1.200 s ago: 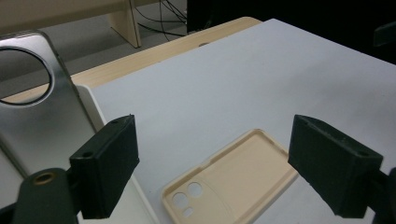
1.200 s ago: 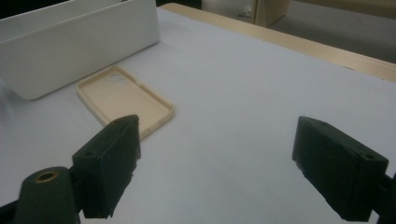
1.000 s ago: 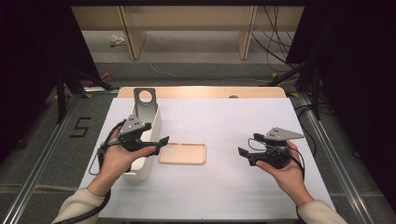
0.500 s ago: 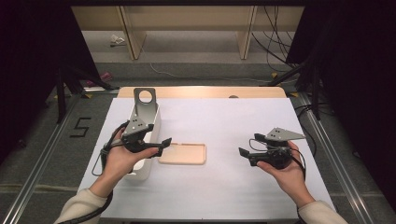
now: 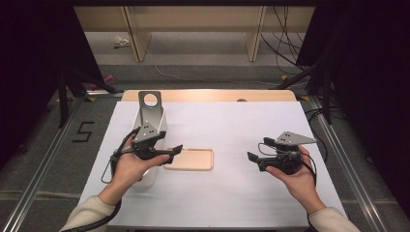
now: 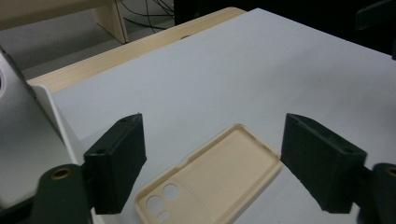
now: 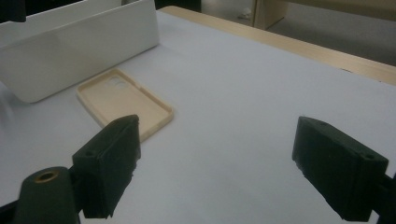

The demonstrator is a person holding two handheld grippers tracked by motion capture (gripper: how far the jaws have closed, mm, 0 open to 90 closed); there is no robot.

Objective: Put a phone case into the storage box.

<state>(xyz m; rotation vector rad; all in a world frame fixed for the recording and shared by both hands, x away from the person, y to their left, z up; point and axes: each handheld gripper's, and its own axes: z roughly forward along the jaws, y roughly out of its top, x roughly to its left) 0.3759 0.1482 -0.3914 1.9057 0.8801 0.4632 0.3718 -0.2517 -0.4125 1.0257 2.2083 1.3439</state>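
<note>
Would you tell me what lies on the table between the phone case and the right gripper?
Nothing: in the high view only bare white table separates the phone case from the right gripper.

Table (image 5: 232, 198): white top, pale wood strip along far edge. Phone case (image 5: 189, 159): beige, lying flat, open side up, camera cutouts toward white box. White box (image 5: 155, 126): standing just left of phone case, near table's left edge; grey bracket with round hole at its far end.
</note>
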